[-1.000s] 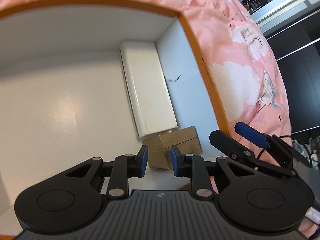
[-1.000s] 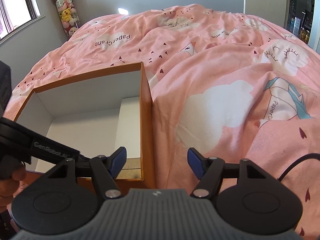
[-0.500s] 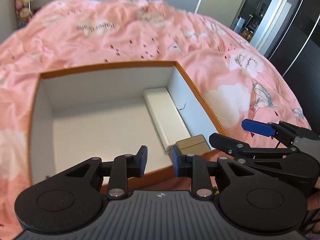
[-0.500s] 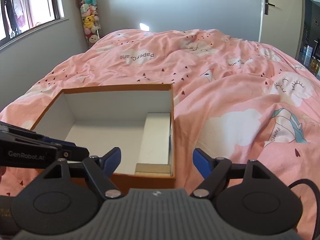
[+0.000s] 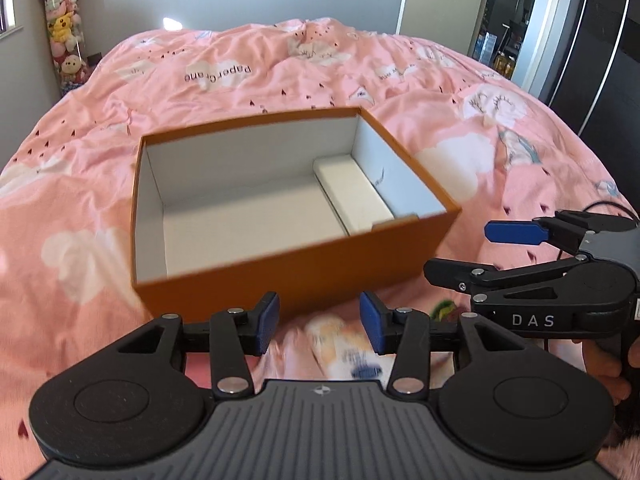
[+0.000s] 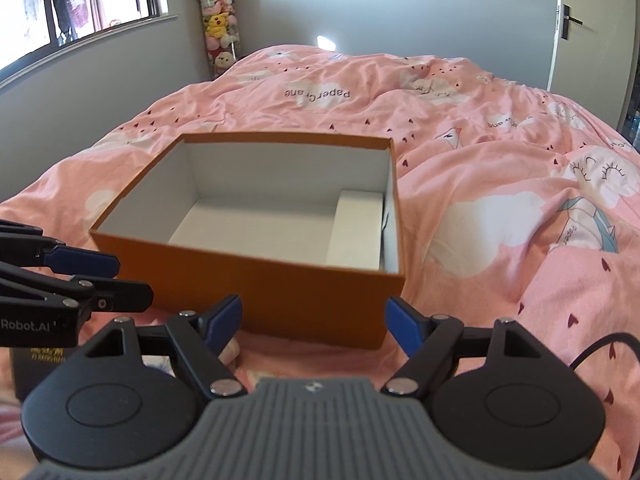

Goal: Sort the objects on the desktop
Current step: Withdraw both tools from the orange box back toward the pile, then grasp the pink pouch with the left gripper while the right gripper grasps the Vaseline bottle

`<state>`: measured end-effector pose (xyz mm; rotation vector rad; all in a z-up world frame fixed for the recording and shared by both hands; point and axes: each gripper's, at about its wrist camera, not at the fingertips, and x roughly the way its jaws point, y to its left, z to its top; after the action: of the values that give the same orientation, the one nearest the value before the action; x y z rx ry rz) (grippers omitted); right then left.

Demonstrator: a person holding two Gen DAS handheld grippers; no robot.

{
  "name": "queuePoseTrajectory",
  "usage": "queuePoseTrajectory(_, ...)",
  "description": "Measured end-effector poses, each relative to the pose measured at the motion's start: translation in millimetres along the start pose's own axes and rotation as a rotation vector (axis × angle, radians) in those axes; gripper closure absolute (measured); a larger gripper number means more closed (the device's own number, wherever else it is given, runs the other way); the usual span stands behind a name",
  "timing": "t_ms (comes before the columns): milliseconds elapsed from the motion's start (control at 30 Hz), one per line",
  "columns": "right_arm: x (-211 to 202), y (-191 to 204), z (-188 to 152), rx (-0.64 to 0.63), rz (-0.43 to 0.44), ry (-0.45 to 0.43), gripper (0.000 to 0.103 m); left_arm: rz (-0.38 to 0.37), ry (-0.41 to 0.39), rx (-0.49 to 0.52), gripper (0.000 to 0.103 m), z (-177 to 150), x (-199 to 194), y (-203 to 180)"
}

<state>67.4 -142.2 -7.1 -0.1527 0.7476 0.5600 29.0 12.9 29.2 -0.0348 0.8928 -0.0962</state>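
Both tongs have drawn back from the orange box point(image 5: 288, 264) since a second ago, when the left tongs point(image 5: 319, 323) were down inside it close to the small brown box point(image 5: 394, 222); the whole box now shows ahead of them on the pink bed cover point(image 5: 224, 80). Its jaws have just been opening and stand apart with nothing between them, only blurred bedding and a blurred printed packet point(image 5: 344, 348) behind the gap. The right tongs point(image 6: 314, 325) are spread wide and grip nothing; they have opened a little further in that second. One orange box sits open-topped on the bed, white inside. It holds two things: one long white box point(image 5: 354, 192) lying flat on the floor against the right wall, and one small brown box at the near end of that white one, in the near right corner, of which only a sliver of the top shows over the rim in the left view; the right view hides it behind the near wall. The rest of the box floor is bare. In the right view the white box point(image 6: 356, 228) lies along the same right wall. Near the left edge of that view a dark box point(image 6: 36, 364) lies on the bed below the left tongs, partly hidden. One clear tube of plush toys point(image 6: 218, 24) stands in the far corner.
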Motion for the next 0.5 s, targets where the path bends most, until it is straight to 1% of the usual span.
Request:
queuePoseTrajectory(167, 4, 9, -18, -0.012, 0.021, 0.066, 0.023, 0.019, 0.041, 0.024, 0.049, -21, -3, -2)
queuePoseTrajectory(267, 8, 21, -29, -0.056, 0.043, 0.109, 0.023, 0.026, 0.064, 0.026, 0.047, -32, -4, -1)
queuePoseTrajectory(333, 12, 27, -34, -0.082, 0.042, 0.134, 0.023, 0.033, 0.083, 0.034, 0.045, -38, -2, -1)
queuePoseTrajectory(400, 14, 29, -37, -0.092, 0.048, 0.149, 0.023, 0.047, 0.098, 0.046, 0.042, -45, 0, -2)
queuePoseTrajectory(500, 15, 27, -37, -0.081, 0.057, 0.157, 0.023, 0.069, 0.108, 0.039, 0.04, -50, 2, -1)
